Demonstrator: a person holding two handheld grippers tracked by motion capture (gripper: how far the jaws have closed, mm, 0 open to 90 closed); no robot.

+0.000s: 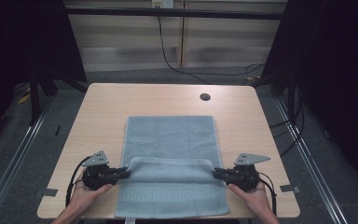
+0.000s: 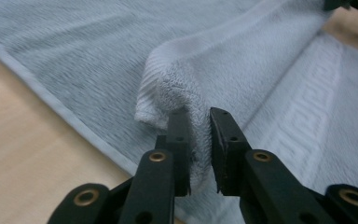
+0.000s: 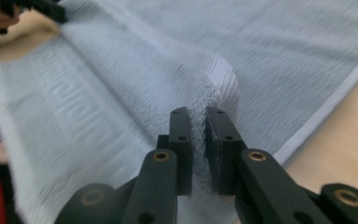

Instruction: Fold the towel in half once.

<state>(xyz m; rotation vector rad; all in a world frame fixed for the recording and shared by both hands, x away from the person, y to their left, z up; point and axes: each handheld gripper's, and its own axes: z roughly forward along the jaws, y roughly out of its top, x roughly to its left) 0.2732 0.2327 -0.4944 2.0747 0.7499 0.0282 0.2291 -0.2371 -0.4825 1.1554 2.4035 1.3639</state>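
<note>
A light blue-grey towel (image 1: 170, 135) lies flat on the wooden table (image 1: 107, 107), its near part folded into a raised roll across the middle. My left gripper (image 1: 127, 173) pinches the roll's left end, and my right gripper (image 1: 216, 172) pinches its right end. In the left gripper view the jaws (image 2: 199, 114) stand close together with a bunched corner of the towel (image 2: 261, 46) filling the gap. The right gripper view shows the same: the jaws (image 3: 196, 112) are closed on a fold of the towel (image 3: 121, 70). A patterned border band (image 1: 168, 193) runs along the towel's near edge.
A round cable hole (image 1: 205, 97) sits in the table near its far right. Bare wood borders the towel on both sides and at the far end. A black cable (image 1: 168, 56) runs over the floor behind the table, and dark curtains hang at both sides.
</note>
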